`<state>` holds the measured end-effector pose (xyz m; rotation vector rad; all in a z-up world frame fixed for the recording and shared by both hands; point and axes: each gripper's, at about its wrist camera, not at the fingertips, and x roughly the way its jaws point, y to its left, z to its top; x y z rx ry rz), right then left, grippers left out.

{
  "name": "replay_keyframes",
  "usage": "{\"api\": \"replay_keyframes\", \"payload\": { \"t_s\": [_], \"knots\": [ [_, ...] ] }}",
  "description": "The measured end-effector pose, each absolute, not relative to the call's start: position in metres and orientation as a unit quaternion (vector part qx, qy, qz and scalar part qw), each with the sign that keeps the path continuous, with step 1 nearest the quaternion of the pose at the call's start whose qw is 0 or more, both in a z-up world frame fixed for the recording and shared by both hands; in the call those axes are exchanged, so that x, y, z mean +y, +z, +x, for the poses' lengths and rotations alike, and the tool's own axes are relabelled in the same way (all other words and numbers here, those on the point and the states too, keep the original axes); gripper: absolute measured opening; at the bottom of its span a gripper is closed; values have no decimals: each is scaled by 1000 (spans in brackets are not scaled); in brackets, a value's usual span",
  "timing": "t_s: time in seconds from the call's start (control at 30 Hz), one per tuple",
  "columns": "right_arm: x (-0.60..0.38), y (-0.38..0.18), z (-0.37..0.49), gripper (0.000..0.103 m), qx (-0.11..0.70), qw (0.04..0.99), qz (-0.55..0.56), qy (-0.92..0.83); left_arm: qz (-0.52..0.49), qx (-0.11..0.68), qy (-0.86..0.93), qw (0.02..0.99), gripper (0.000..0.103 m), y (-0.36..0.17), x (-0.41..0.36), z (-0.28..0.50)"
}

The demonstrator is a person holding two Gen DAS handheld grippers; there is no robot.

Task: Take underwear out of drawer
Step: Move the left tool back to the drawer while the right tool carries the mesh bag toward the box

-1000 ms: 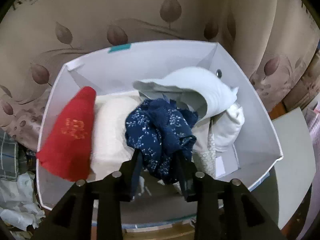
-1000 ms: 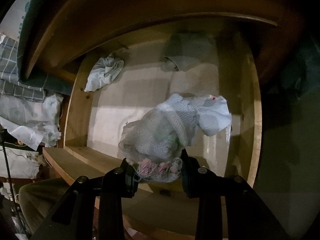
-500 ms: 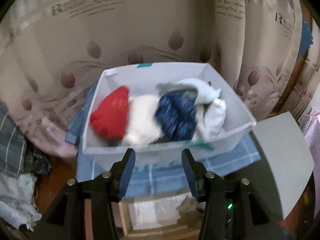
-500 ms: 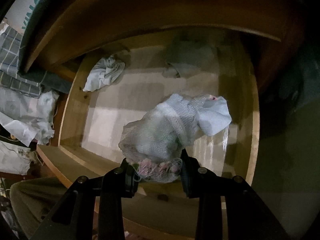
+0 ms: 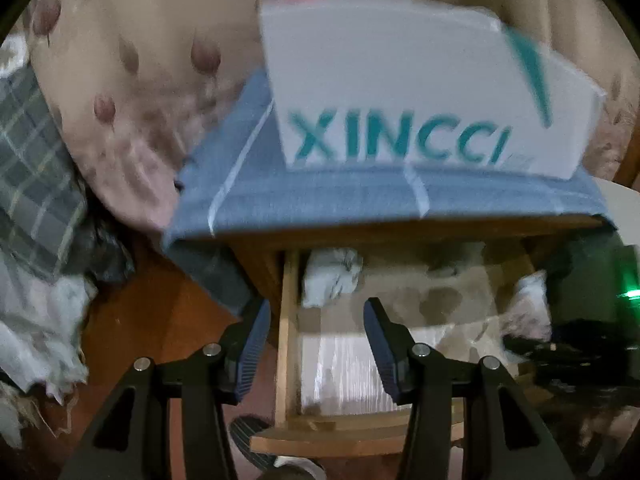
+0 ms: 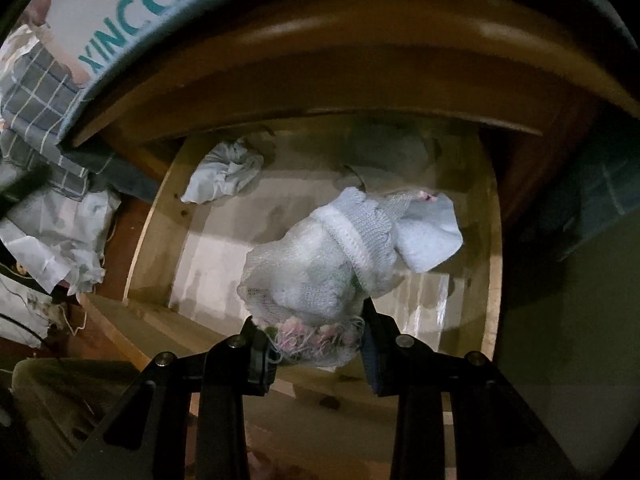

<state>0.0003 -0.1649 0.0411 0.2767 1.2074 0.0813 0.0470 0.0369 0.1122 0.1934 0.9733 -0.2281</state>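
The right gripper (image 6: pixel 316 338) is clenched on a bundle of pale mesh underwear (image 6: pixel 340 264), pinched at its flowered lace edge between the two fingers (image 6: pixel 260 356); the rest of the garment, with its white ribbed band and light-blue flap, bulges beyond the fingertips and hangs above the open wooden drawer (image 6: pixel 156 224). On the drawer floor a crumpled light-blue garment (image 6: pixel 226 174) lies in the far left corner, well apart from the held piece, and a grey one (image 6: pixel 394 160) lies at the back in shadow.

The left gripper (image 5: pixel 316 340) has just been opening its jaws and now stands released with nothing between its fingers (image 5: pixel 252 344) (the picture is blurred). It hangs over the drawer's left wall (image 5: pixel 286 340), with the same crumpled light-blue garment (image 5: pixel 330 276) just beyond the fingertips, not touching them. Above the drawer, a white box printed "XINCCI" (image 5: pixel 408 92) sits on a blue checked cloth (image 5: pixel 320 196) that covers the wooden cabinet top.
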Motion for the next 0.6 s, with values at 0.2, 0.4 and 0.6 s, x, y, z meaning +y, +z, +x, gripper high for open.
{"api": "replay_keyframes", "payload": {
  "t_s": [0.2, 0.4, 0.6],
  "knots": [
    [-166, 51, -1, 32, 549, 827, 120, 23, 53, 504, -95, 857, 50, 74, 57, 55],
    [-167, 63, -5, 32, 540, 829, 144, 21, 34, 501, -103, 859, 50, 75, 65, 56],
    [-161, 89, -10, 32, 532, 833, 149, 15, 43, 505, -106, 855, 50, 74, 58, 57]
  ]
}}
